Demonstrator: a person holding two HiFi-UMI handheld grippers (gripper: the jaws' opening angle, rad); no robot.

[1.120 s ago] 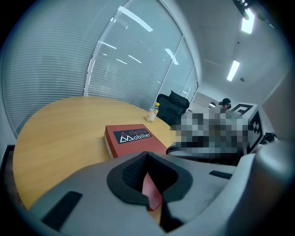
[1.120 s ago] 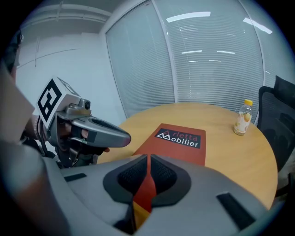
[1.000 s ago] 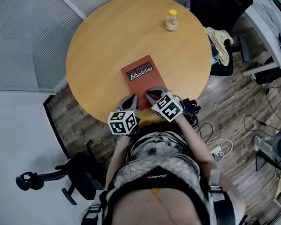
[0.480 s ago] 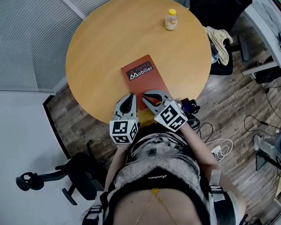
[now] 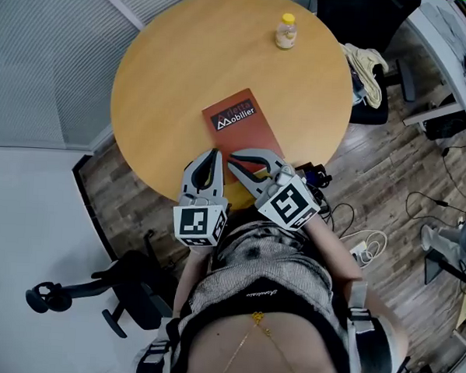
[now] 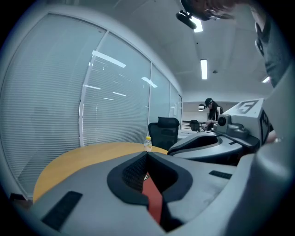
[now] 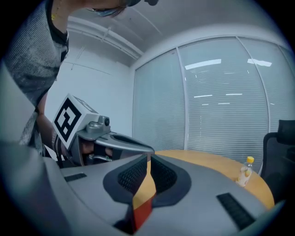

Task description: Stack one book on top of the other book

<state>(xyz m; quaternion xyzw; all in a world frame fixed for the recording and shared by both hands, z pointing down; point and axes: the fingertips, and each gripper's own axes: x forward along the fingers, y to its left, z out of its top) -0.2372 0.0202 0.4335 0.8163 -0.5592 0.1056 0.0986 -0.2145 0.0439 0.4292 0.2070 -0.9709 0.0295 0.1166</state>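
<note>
Round office table (image 5: 168, 77), red book (image 5: 244, 132), left gripper (image 5: 212, 154), right gripper (image 5: 233, 161), both closed, apparently empty

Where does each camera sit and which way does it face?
Head view: on the person's head, steeply down onto table, red book, bottle; shows left gripper, right gripper, torso.
Left gripper view: on the left gripper, looking along its jaws across the table to the bottle; right gripper at right.
Right gripper view: on the right gripper, facing the blinds; left gripper at left, torso upper left.
Shared: all three show the bottle.
</note>
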